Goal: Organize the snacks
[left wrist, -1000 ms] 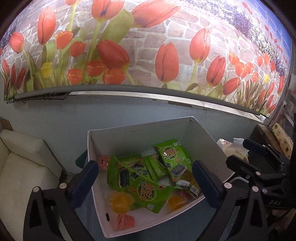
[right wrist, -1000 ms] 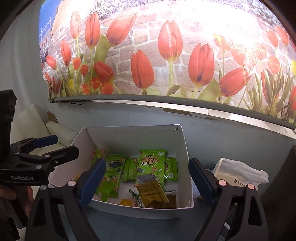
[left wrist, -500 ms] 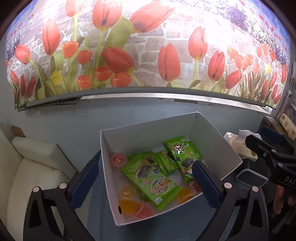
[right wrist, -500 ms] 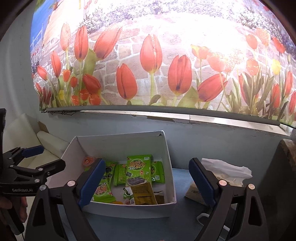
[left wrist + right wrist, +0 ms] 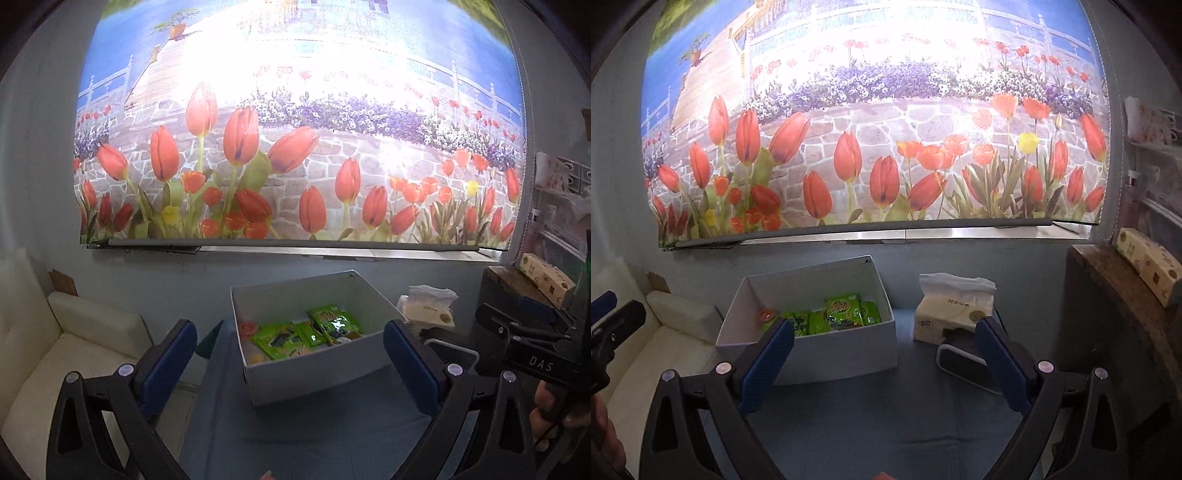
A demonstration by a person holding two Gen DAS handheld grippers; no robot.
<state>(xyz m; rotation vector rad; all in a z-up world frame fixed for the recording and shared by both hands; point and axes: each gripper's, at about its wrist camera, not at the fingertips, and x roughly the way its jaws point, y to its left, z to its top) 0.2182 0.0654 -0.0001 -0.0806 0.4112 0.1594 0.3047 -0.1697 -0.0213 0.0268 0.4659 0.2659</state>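
A white box [image 5: 317, 380] [image 5: 834, 354] stands on the blue tablecloth and holds several green snack packets [image 5: 284, 338] [image 5: 846, 314] and small jelly cups [image 5: 248, 326]. My left gripper [image 5: 290, 363] is open and empty, held back from the box's near wall. My right gripper [image 5: 884, 363] is open and empty, in front of the box's right corner. A small orange bit [image 5: 266, 475] [image 5: 884, 475] shows at the bottom edge of both views.
A tissue pack [image 5: 951, 306] [image 5: 428, 308] and a flat white-rimmed device [image 5: 960, 360] lie right of the box. A white sofa [image 5: 55, 354] is at the left. A dark wooden stand [image 5: 1119, 325] with a paper box [image 5: 1148, 266] is at the right. A tulip mural covers the wall behind.
Both grippers have pulled back and up from the box, which now looks smaller and farther. Both stay open and empty.
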